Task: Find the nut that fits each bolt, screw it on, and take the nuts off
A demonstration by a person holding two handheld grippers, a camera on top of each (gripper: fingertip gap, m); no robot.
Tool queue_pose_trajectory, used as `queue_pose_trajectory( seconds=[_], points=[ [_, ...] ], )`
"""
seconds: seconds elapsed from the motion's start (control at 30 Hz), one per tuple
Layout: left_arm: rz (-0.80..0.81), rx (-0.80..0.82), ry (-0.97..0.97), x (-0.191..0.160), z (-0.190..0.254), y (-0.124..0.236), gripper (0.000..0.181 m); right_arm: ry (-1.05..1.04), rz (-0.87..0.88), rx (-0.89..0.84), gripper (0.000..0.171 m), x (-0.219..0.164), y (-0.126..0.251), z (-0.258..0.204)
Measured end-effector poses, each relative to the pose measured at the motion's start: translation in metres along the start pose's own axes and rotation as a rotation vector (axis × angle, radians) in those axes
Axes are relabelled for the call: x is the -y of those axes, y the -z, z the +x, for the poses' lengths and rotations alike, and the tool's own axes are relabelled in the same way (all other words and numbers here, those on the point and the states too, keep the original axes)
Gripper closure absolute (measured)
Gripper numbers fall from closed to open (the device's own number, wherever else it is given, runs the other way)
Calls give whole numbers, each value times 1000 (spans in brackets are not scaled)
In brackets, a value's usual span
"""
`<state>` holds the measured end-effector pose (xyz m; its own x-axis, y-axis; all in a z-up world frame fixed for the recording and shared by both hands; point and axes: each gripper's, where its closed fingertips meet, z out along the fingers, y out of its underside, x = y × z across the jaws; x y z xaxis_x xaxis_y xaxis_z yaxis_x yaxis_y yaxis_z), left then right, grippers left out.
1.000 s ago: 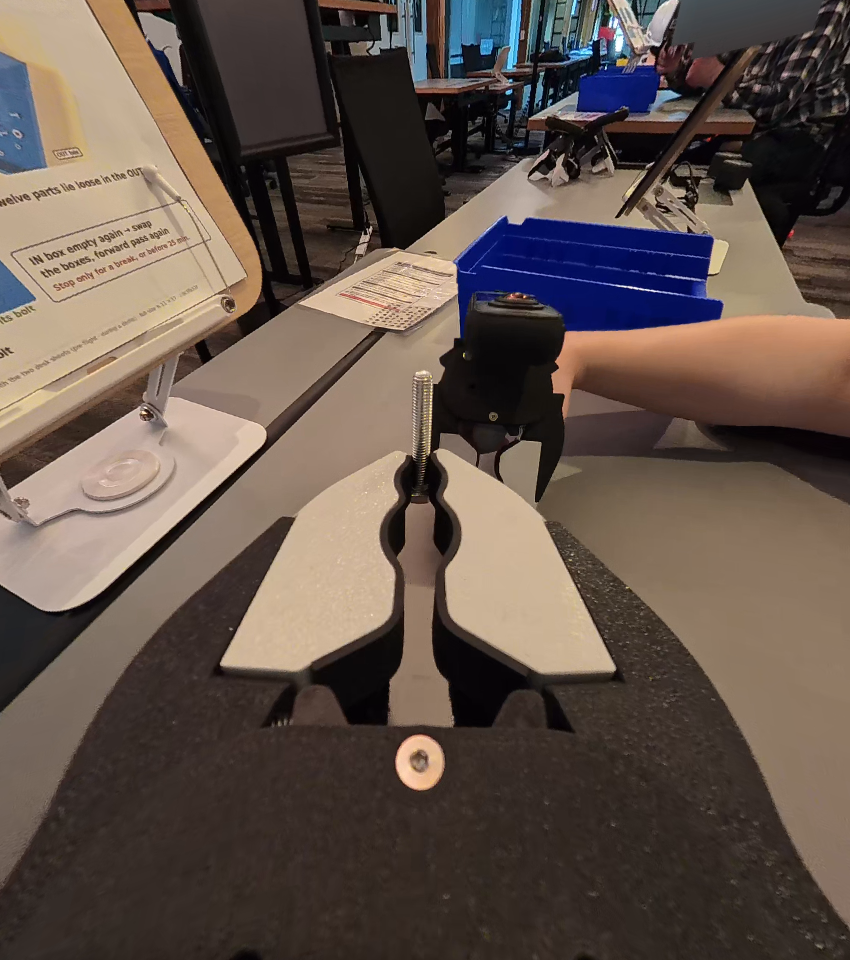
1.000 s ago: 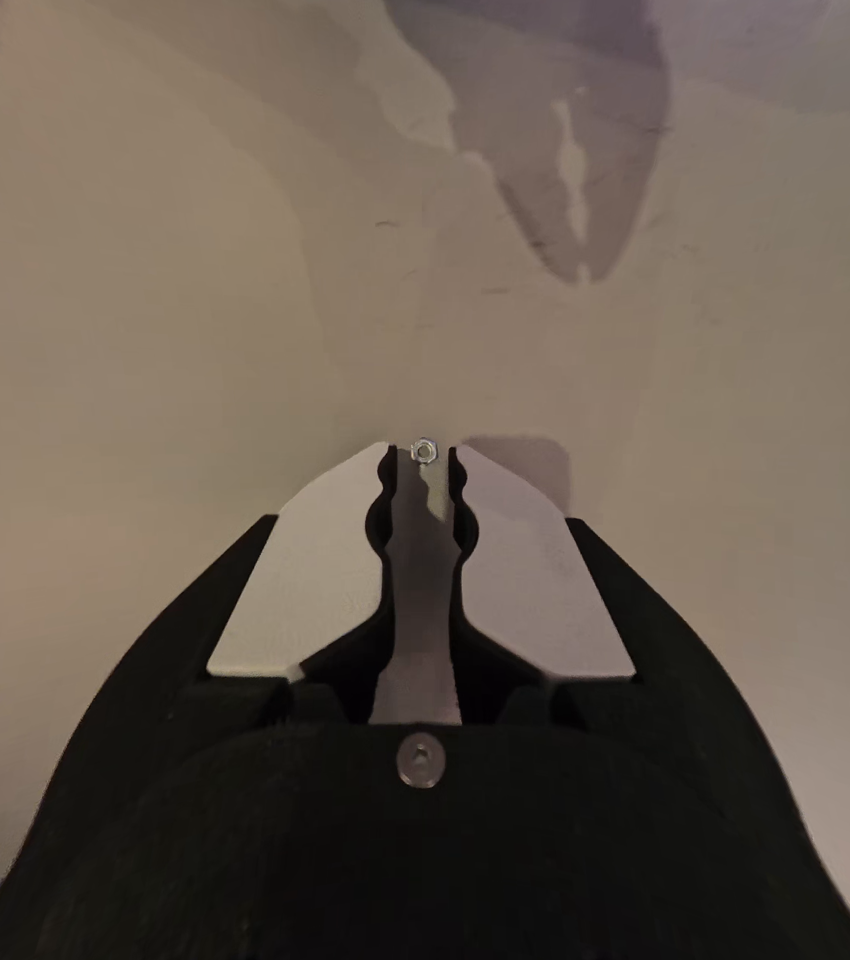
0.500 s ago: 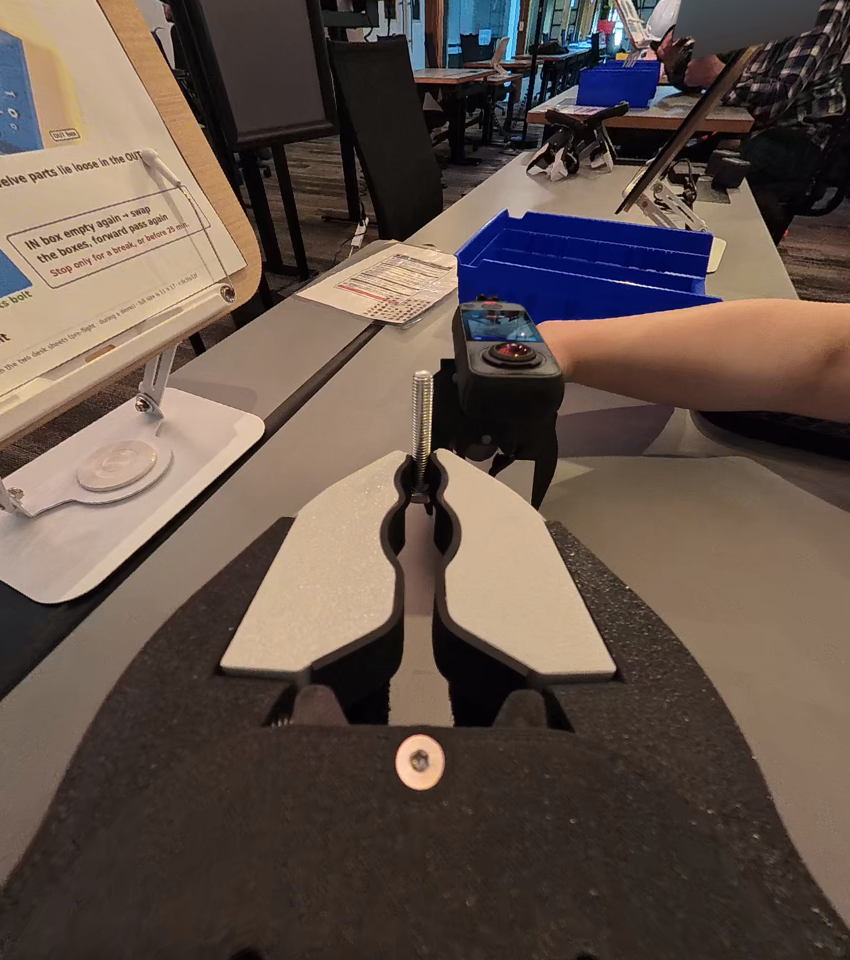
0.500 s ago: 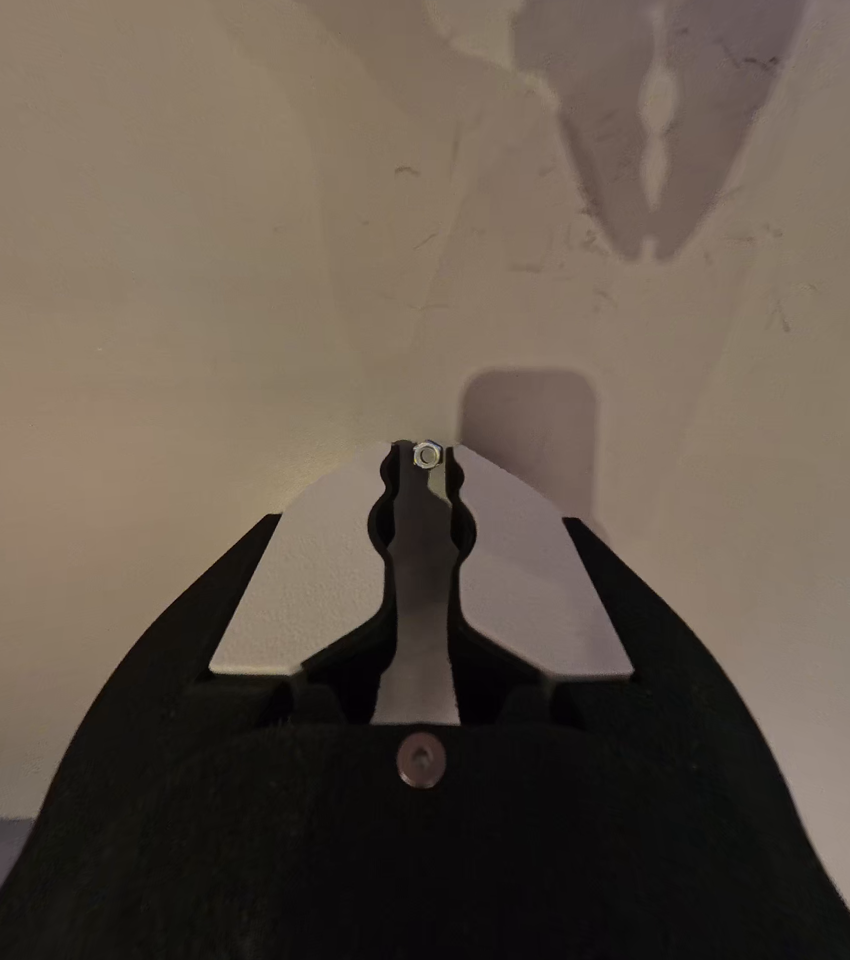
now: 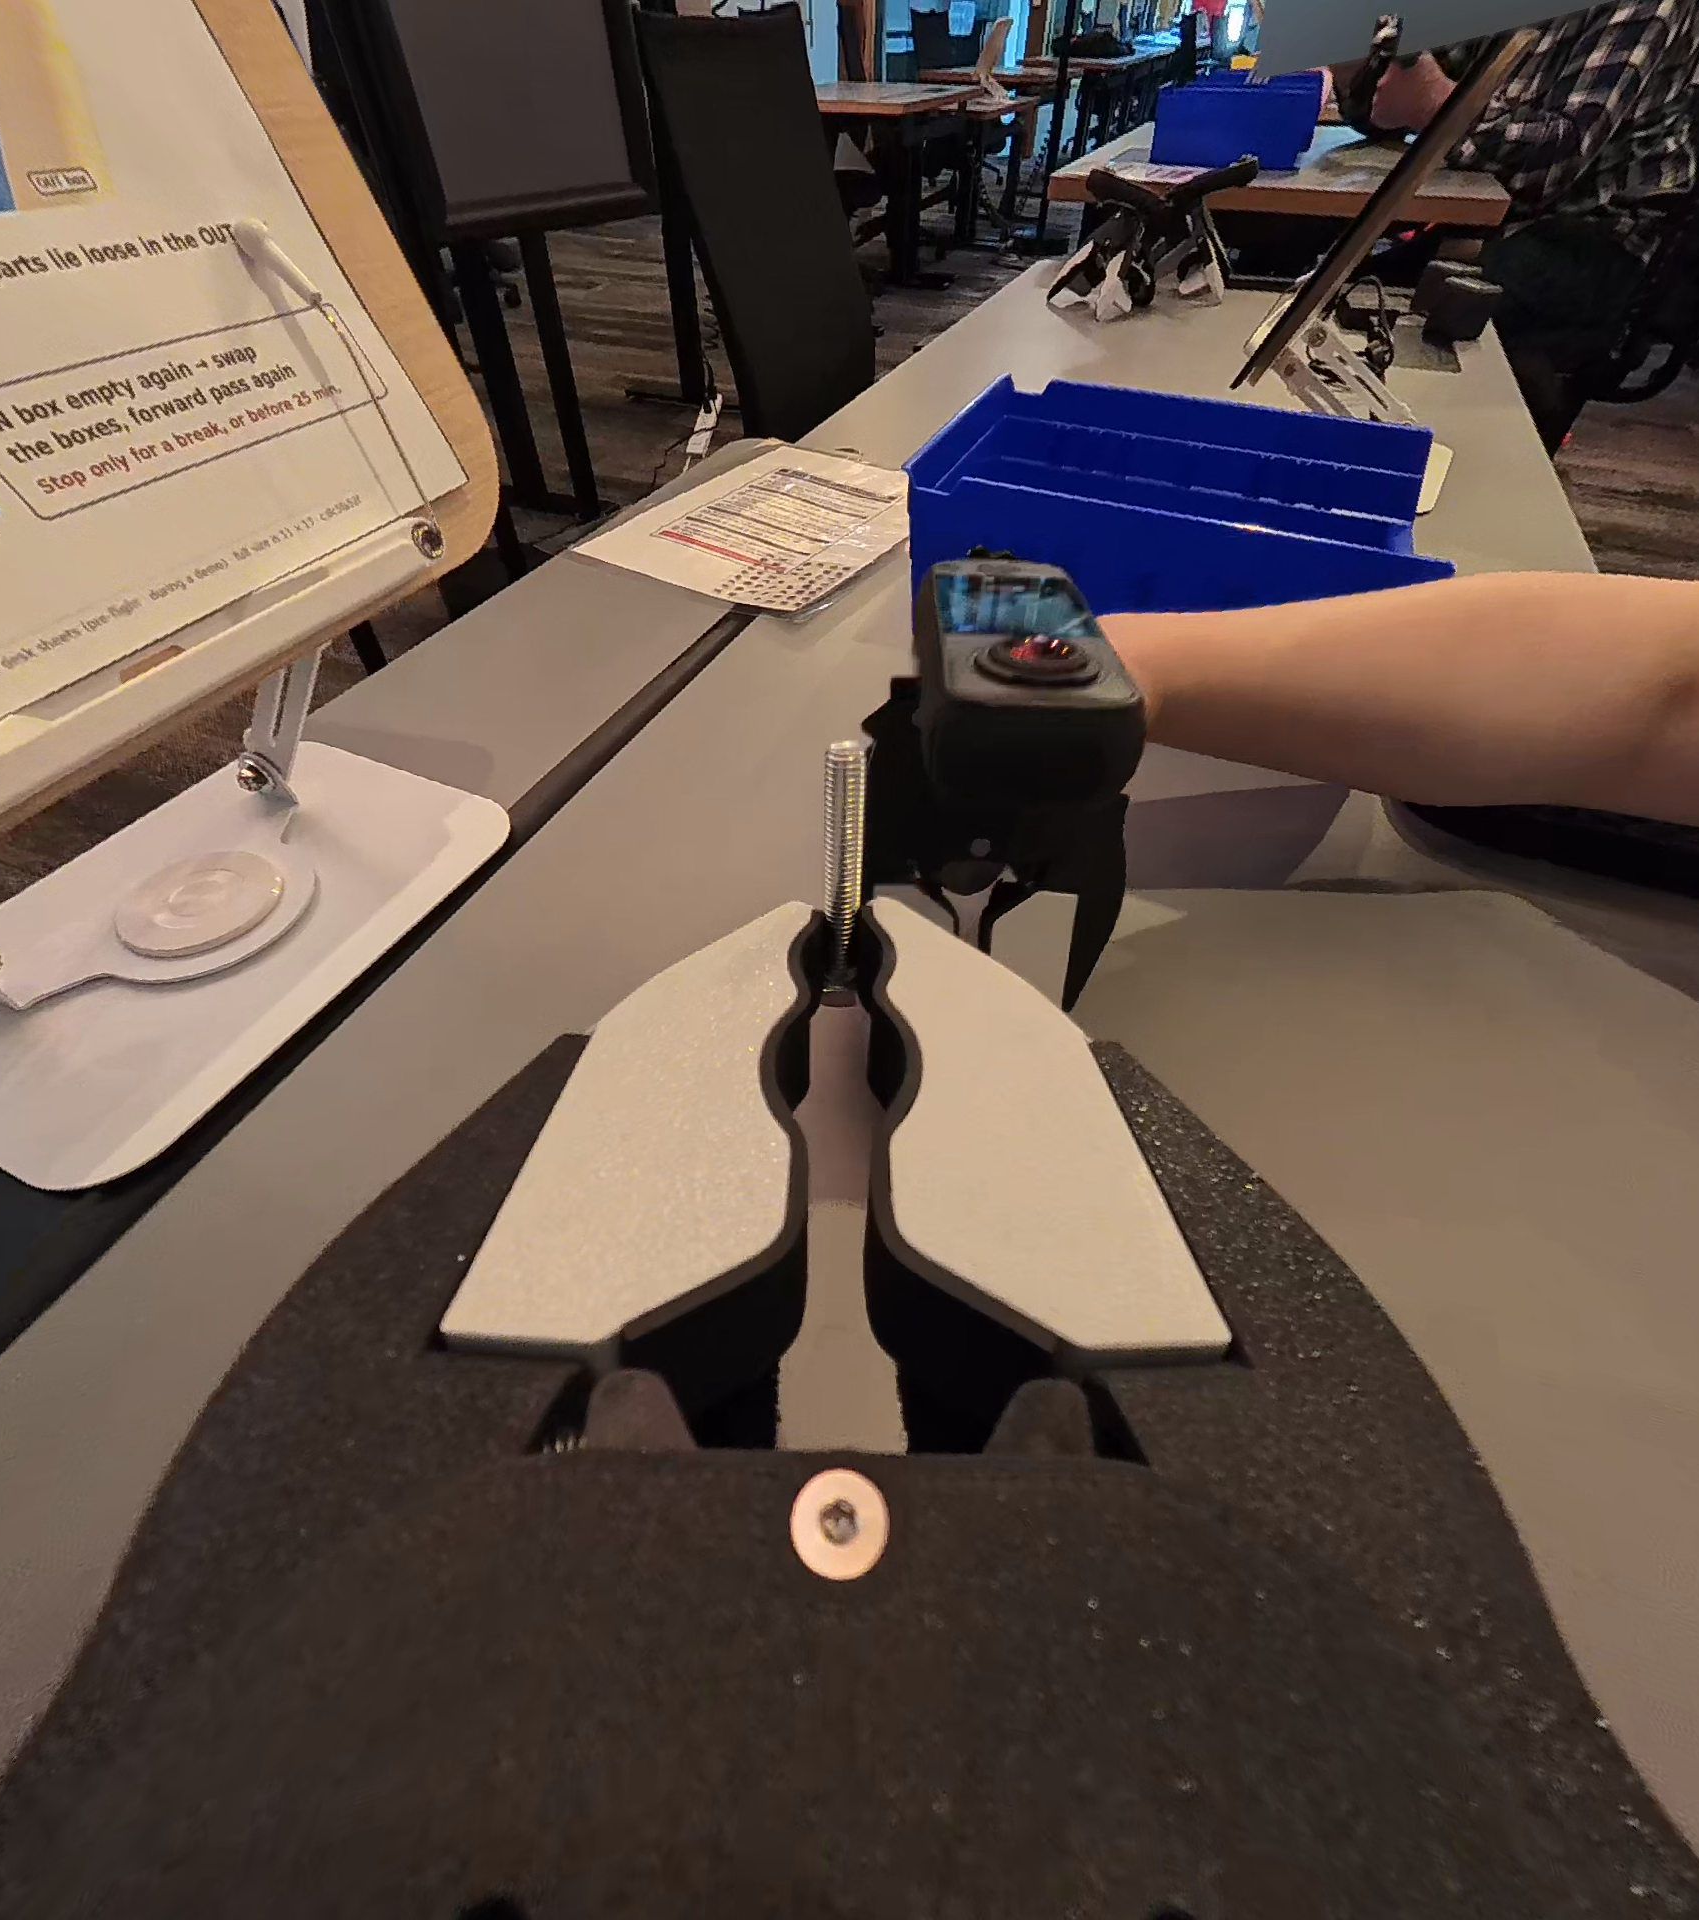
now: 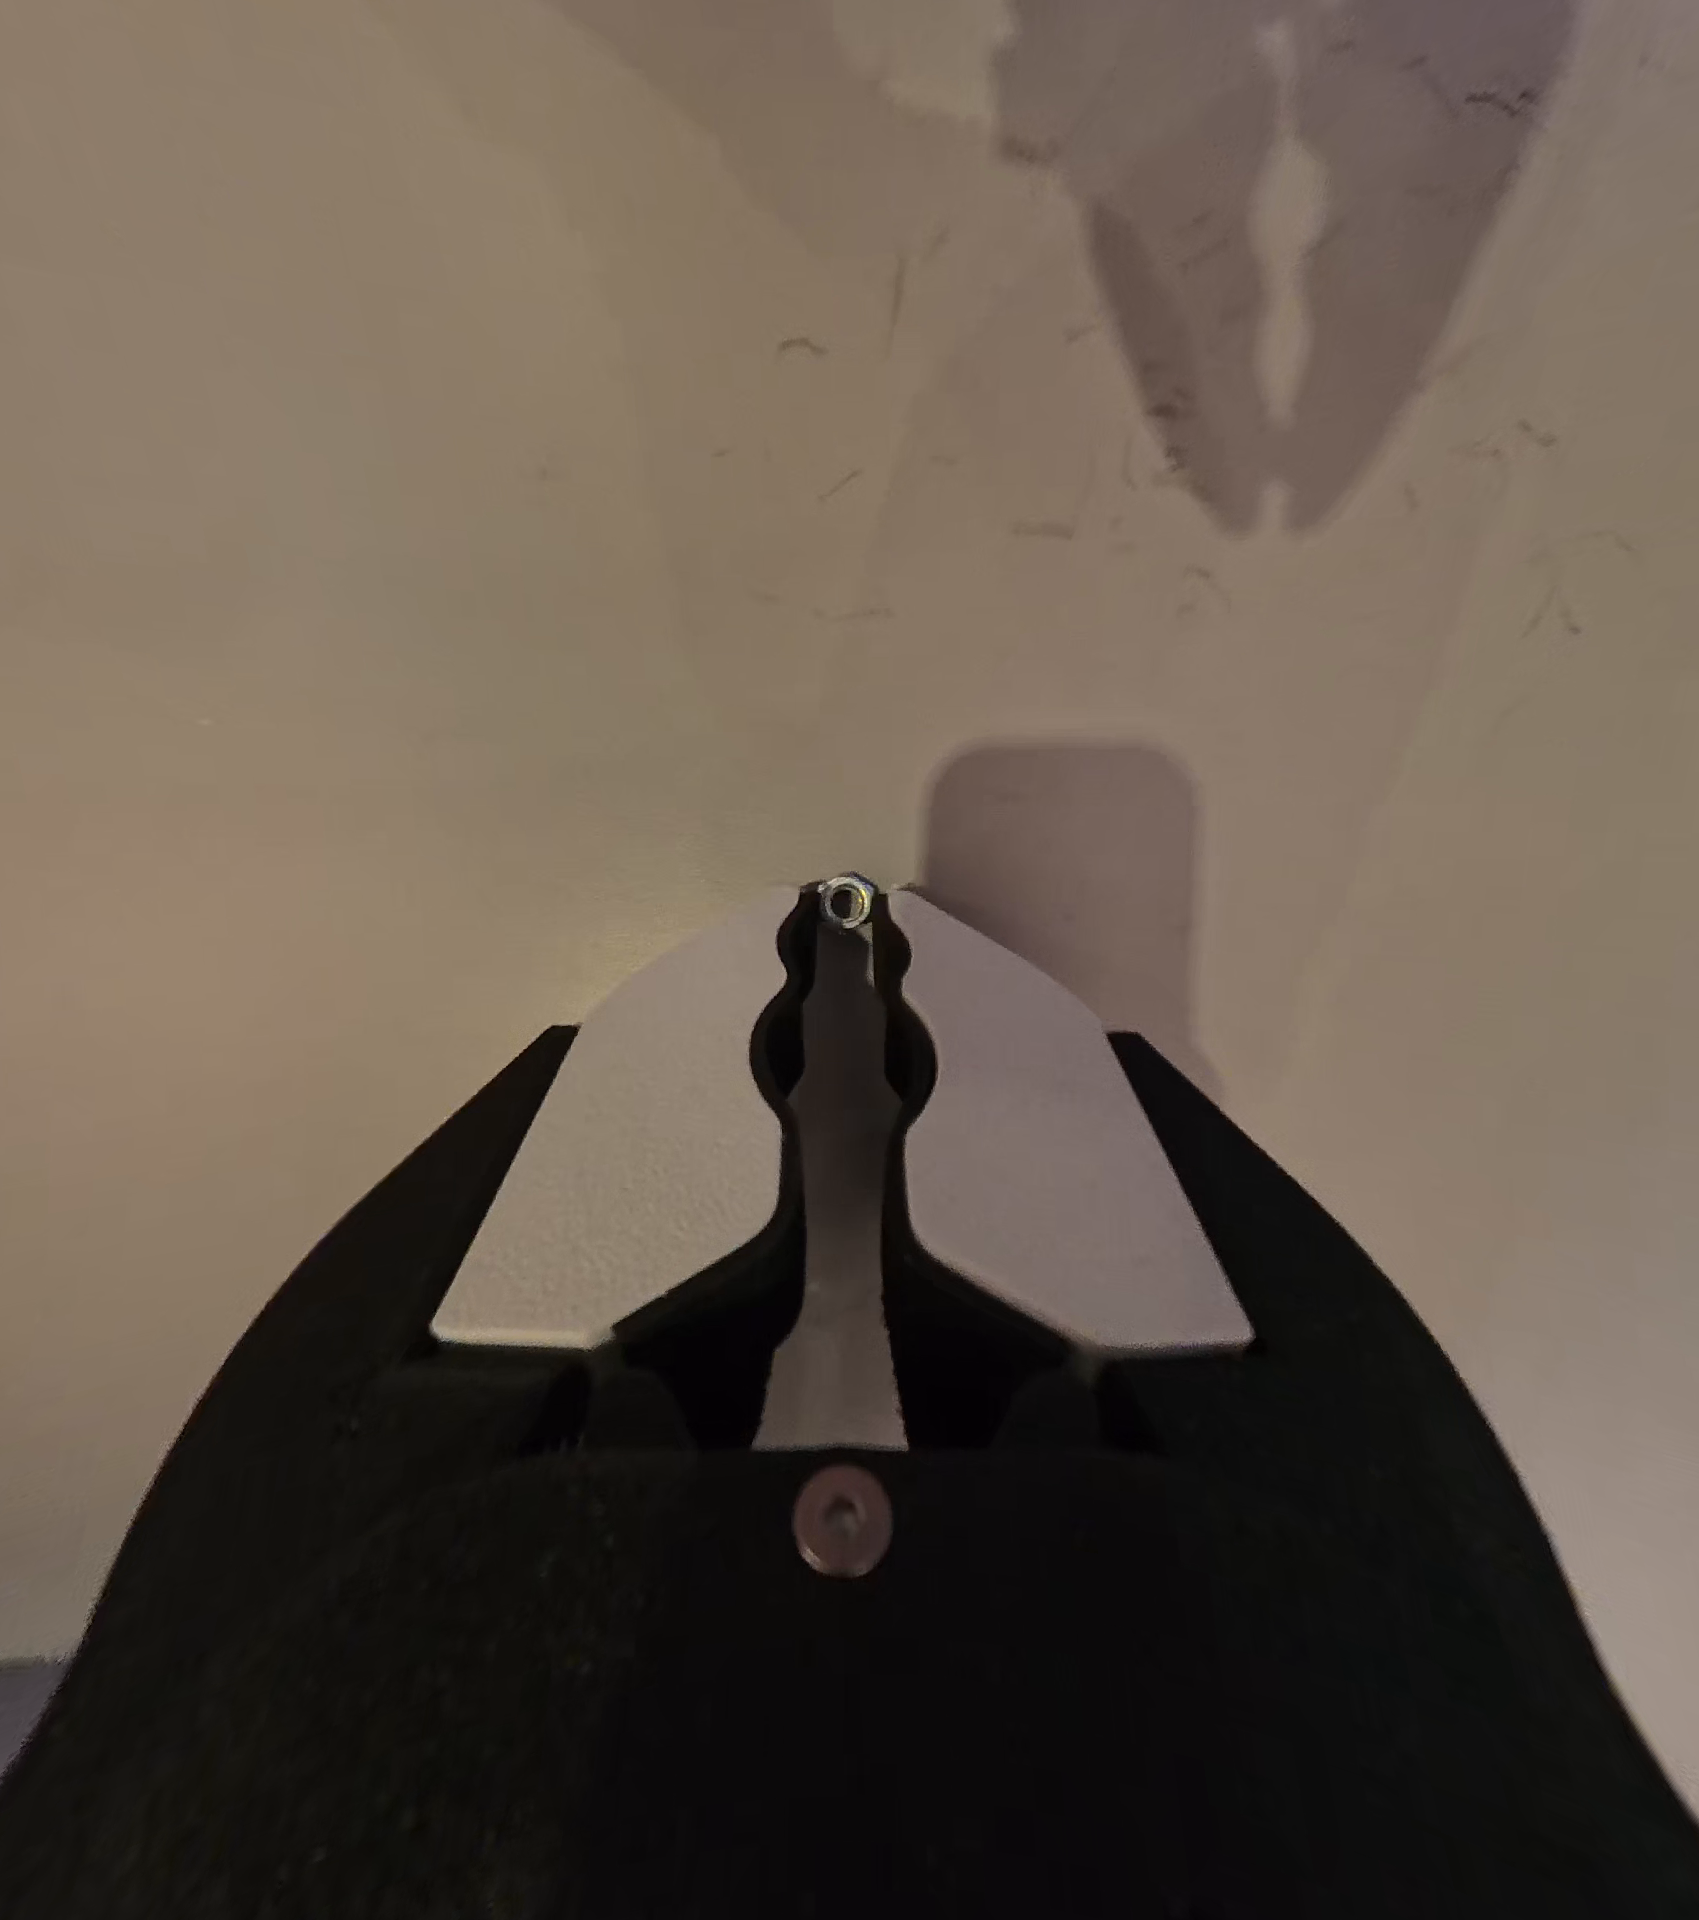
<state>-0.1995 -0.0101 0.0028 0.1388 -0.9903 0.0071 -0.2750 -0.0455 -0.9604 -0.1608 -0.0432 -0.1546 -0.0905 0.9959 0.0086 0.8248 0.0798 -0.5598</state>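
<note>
My left gripper [image 5: 842, 935] is shut on a silver threaded bolt [image 5: 845, 821] and holds it upright above the grey table, thread end up. My right gripper [image 6: 847, 902] is shut on a small silver nut [image 6: 845, 900] at its fingertips, hole facing the camera, pointing down at the pale table surface. In the left wrist view the right gripper [image 5: 1016, 925] hangs just behind and to the right of the bolt, held by a bare forearm [image 5: 1447, 707] that reaches in from the right.
A blue bin [image 5: 1177, 499] stands on the table behind the grippers. An instruction board on a white stand [image 5: 149, 416] is at the left, with a printed sheet [image 5: 772, 530] beyond it. Other desks, chairs and a seated person are in the background. The tips of one gripper are about 15 cm away from the tips of the other.
The right gripper has risen with the nut and tilted, so its camera top now shows beside the bolt's upper half. Its shadows on the table have shifted. The left gripper holds the bolt still.
</note>
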Motion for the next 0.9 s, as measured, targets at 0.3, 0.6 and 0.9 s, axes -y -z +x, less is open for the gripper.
queue_pose_trajectory(
  seconds=[0.3,0.6,0.9],
  points=[
    [-157,-67,-15,-34,18,-29,177,-91,404,-234,162,73,117,-25],
    [-164,-119,-204,-31,65,-54,177,-117,396,-390,161,78,147,-39],
    [-158,-134,-264,-31,75,-56,177,-41,361,-407,161,80,143,-47]
  ],
)
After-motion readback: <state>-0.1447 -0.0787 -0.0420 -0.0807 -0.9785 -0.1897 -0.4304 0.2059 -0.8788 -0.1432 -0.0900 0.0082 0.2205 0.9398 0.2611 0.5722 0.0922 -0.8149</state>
